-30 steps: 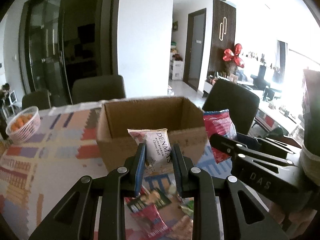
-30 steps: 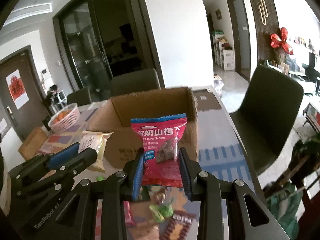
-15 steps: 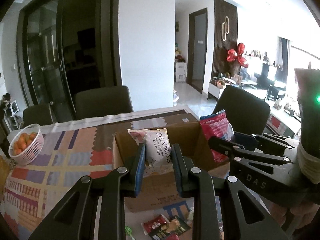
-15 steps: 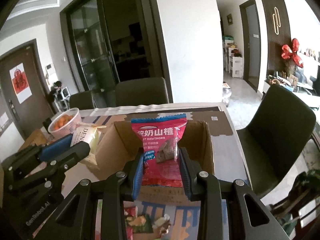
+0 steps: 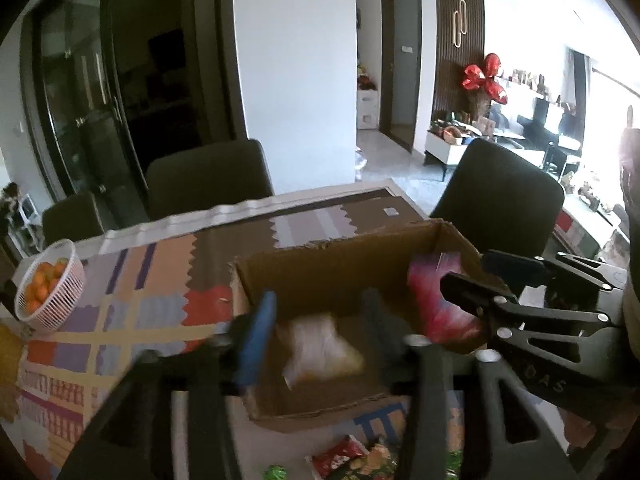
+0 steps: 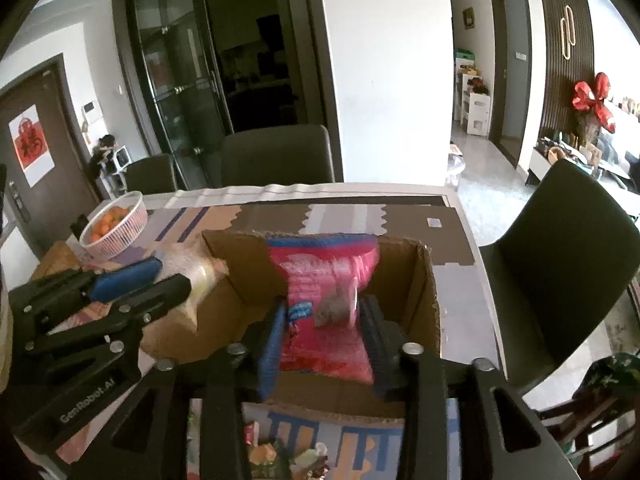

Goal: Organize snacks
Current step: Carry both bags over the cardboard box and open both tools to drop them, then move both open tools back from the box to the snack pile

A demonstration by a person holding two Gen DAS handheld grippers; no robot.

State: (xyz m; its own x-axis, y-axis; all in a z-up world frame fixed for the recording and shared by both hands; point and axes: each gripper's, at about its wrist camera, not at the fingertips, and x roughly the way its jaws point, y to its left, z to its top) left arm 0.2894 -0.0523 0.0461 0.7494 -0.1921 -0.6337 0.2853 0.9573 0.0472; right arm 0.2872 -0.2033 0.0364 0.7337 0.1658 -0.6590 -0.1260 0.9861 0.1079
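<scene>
An open cardboard box [image 5: 344,264] stands on the patterned table. My left gripper [image 5: 316,332] is open above the box, and the white snack packet [image 5: 320,348] lies blurred on the box floor, free of the jaws. My right gripper [image 6: 324,324] is over the box [image 6: 424,280], jaws spread wider than before, with the red hawthorn packet [image 6: 324,280] blurred between them and no firm grip visible. The red packet also shows in the left wrist view [image 5: 436,300], beside the right gripper's fingers [image 5: 472,292].
A white basket of oranges [image 5: 48,288] sits at the table's left side; it also shows in the right wrist view [image 6: 114,230]. Loose snack packets [image 5: 352,460] lie on the table in front of the box. Dark chairs [image 5: 208,180] stand around the table.
Both grippers moved forward over the box. The left jaws opened and the white packet dropped into the box. The right jaws spread and the red packet is blurred.
</scene>
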